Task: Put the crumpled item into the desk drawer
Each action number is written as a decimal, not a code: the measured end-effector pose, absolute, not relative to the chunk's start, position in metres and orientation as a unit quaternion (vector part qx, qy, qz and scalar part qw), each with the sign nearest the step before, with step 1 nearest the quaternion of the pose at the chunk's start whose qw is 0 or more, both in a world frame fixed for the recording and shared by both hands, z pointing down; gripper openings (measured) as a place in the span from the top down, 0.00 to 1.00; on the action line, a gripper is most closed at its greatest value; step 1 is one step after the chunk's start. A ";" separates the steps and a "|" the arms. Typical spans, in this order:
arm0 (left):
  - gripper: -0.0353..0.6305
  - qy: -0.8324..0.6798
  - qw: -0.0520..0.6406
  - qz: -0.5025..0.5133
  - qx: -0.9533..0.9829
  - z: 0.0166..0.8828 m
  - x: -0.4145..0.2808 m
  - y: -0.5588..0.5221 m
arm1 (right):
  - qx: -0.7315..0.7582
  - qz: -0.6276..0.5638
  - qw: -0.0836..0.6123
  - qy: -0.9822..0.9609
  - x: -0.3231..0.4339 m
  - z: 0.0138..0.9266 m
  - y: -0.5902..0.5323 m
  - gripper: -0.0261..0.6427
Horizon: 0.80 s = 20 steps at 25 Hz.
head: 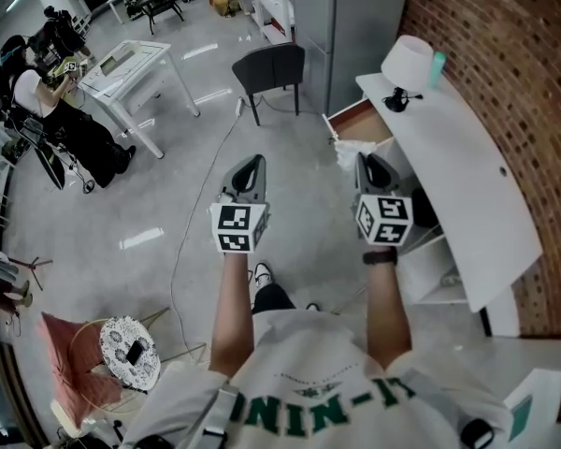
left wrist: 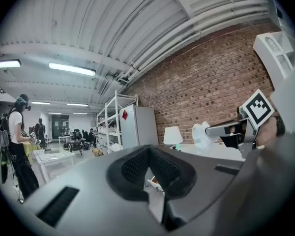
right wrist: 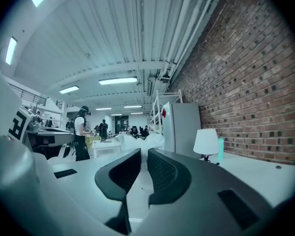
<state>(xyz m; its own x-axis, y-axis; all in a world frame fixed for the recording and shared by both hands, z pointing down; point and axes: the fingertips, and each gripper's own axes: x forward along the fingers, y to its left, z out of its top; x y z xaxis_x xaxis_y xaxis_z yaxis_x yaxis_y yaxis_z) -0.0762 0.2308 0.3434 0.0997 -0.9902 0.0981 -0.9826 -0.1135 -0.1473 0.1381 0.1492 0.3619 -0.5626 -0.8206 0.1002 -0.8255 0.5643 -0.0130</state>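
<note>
A white crumpled item (head: 347, 154) is pinched at the tip of my right gripper (head: 366, 163), just in front of the open desk drawer (head: 359, 124) with its wooden inside. In the right gripper view the jaws (right wrist: 144, 154) stand nearly together, with the crumpled item (right wrist: 133, 141) bulging past their tips. The left gripper view shows the same item (left wrist: 201, 134) from the side. My left gripper (head: 250, 166) hovers level with the right one, over the floor. Its jaws (left wrist: 150, 155) are shut with nothing between them.
The white desk (head: 467, 157) runs along the brick wall at right and carries a white lamp (head: 407, 64) and a teal cup (head: 437, 64). A black chair (head: 271, 68) and a grey cabinet (head: 351, 26) stand beyond the drawer. A white table (head: 131, 68) and a person (head: 37, 101) are far left.
</note>
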 end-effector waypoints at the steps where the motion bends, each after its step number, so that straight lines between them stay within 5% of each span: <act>1: 0.96 0.664 0.021 -0.087 -0.742 0.346 -0.077 0.226 | 0.464 0.035 0.040 -0.884 0.136 0.366 0.146 0.90; 20: 0.96 0.563 0.025 -0.051 -0.824 0.326 -0.135 -0.015 | 0.527 0.057 0.034 -0.847 0.054 0.359 -0.031 0.90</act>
<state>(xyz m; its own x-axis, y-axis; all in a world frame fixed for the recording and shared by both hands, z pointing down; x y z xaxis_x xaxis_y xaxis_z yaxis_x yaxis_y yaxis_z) -0.1351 -0.0149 0.3260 0.3604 -0.9311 0.0561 -0.9259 -0.3643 -0.0995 0.0538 -0.0307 0.3592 -0.4420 -0.8892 0.1184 -0.8970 0.4379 -0.0606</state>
